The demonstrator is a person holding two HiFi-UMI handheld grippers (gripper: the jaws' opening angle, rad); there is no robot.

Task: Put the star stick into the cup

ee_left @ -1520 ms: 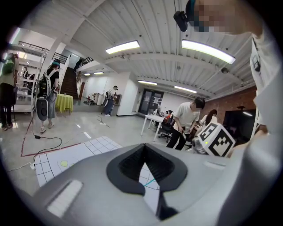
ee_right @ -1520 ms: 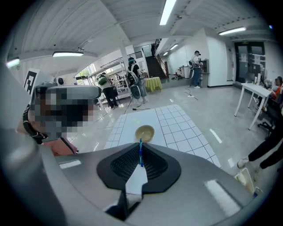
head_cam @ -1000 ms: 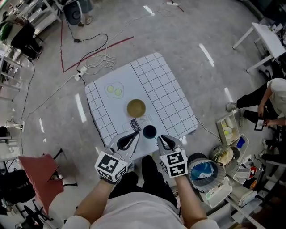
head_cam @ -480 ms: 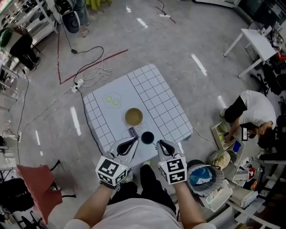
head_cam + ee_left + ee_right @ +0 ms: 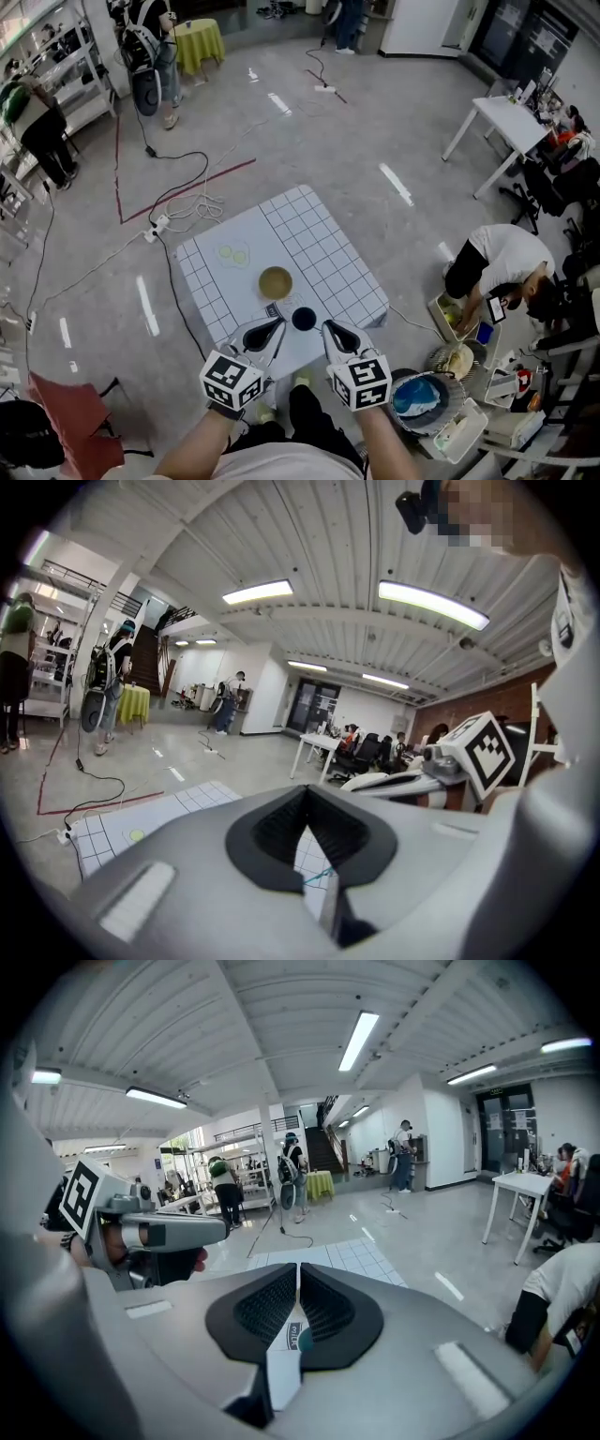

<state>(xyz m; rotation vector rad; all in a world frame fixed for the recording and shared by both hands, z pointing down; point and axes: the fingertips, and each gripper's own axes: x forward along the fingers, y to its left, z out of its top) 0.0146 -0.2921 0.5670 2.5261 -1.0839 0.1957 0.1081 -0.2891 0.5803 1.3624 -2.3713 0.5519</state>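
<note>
Grey polished floor spread all round the white gridded bench (image 5: 319, 246), with a white desk (image 5: 504, 112) standing far off to the right and a person (image 5: 497, 262) in a white top bent over bins nearer by. I held my left gripper (image 5: 275, 325) and right gripper (image 5: 328, 328) side by side over the bench's near edge, the dark cup (image 5: 303, 319) standing on the bench between their tips. My left jaws met at the tips and gripped nothing I could name; a thin teal line showed in the gap behind them, too fine to identify. My right jaws were closed to a bare slit, empty, with a small "milk" label (image 5: 296, 1337) showing through it. A tan bowl (image 5: 275, 280) sat just beyond the cup, and two yellow-green discs (image 5: 232, 253) lay farther back. I could not pick out the star stick.
</note>
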